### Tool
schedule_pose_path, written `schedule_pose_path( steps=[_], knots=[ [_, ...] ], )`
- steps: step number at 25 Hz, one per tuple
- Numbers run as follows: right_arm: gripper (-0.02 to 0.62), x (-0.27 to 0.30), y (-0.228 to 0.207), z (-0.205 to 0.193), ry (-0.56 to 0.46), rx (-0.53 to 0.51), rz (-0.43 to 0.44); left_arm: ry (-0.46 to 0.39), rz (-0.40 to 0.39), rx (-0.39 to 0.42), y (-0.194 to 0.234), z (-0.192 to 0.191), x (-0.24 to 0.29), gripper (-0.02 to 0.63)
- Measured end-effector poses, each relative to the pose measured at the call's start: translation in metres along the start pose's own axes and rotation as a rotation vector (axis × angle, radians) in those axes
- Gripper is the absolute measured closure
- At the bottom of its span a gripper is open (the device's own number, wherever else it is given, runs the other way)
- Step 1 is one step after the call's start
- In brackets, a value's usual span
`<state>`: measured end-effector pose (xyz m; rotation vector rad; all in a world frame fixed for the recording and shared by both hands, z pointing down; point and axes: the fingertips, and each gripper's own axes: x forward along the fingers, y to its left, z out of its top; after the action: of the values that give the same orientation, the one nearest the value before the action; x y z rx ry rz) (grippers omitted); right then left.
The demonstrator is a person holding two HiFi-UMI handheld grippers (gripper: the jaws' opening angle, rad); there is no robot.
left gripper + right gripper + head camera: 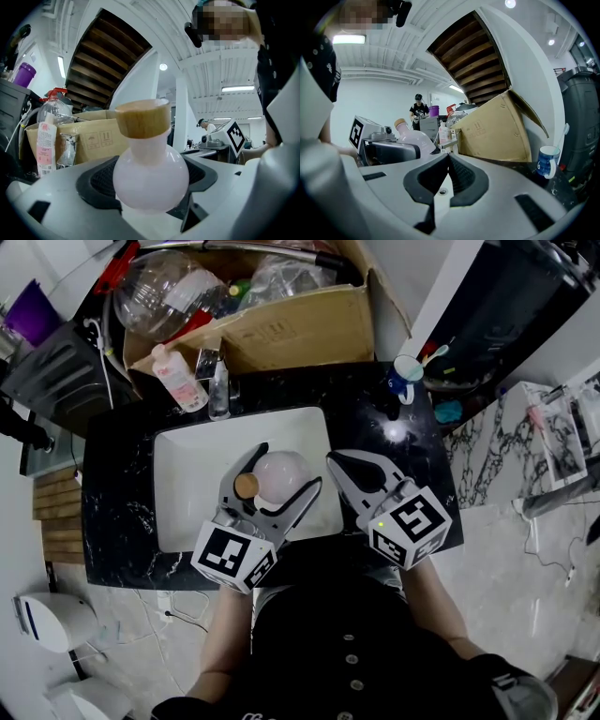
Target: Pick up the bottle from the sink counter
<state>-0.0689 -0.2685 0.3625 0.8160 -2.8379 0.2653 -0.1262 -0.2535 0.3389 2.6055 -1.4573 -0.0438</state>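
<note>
The left gripper (284,470) is clamped on the round pale pink bottle (151,176), its 2 jaws pressing the bulb below the wooden cap (143,118), over the white sink (187,512) in the black counter (117,442). Just right of it, the right gripper (339,463) has its jaws pressed together on nothing. A cardboard box (300,329) stands at the far edge.

Right gripper (446,164) fingers together, pink bottle (416,138) apparently in left gripper (386,151), cardboard box (497,131) behind
</note>
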Motion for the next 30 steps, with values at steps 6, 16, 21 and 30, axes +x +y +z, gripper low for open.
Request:
schedule_pose_path(
  steps=[6,16,21,30],
  knots=[
    [0.592,0.0004,-0.0014,-0.0056,0.017,0.007,0.005,0.009,-0.023,0.01,-0.0027,-0.0008,0.0025,0.21],
    [0.592,-0.0003,0.0009,-0.0079,0.035,-0.01,0.01,0.025,-0.033,-0.001,-0.0033,-0.0046,0.0038,0.21],
    [0.592,0.0005,0.0028,-0.0077,0.039,-0.022,0.015,0.026,-0.03,-0.013,-0.0019,-0.0049,0.0025,0.21],
    [0.594,-0.0004,0.0008,-0.0074,0.045,-0.026,0.004,0.022,-0.034,-0.002,-0.0012,-0.0069,0.0019,0.21]
  ],
)
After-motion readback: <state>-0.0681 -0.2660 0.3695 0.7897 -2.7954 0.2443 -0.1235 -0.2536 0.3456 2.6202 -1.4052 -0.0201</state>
